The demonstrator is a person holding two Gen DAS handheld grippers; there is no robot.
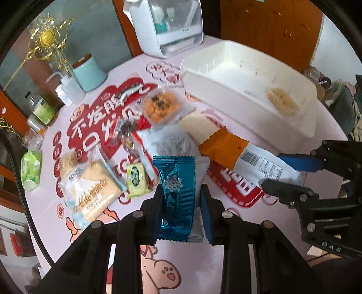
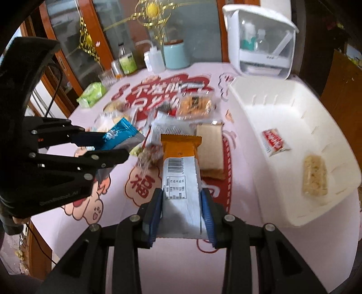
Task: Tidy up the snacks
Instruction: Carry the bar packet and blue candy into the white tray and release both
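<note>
My left gripper [image 1: 182, 192] is shut on a blue foil snack packet [image 1: 176, 194] and holds it above the table; it also shows in the right wrist view [image 2: 120, 135]. My right gripper [image 2: 182, 199] is shut on an orange-and-white snack packet [image 2: 181, 171], lifted above the table; it also shows in the left wrist view [image 1: 244, 156]. A white bin [image 2: 316, 117] stands at the right and holds a pale rice bar [image 2: 315, 178] and a red-and-white packet [image 2: 275, 141]. Several loose snacks lie on the pink tablecloth [image 2: 172, 108].
A white cabinet-like appliance [image 2: 262, 38], a light blue canister [image 2: 175, 54], bottles [image 2: 126, 61] and a green packet [image 2: 92, 93] stand along the table's far edge. A gold ornament [image 2: 151, 10] is behind them. More wrapped snacks lie at the left in the left wrist view [image 1: 95, 187].
</note>
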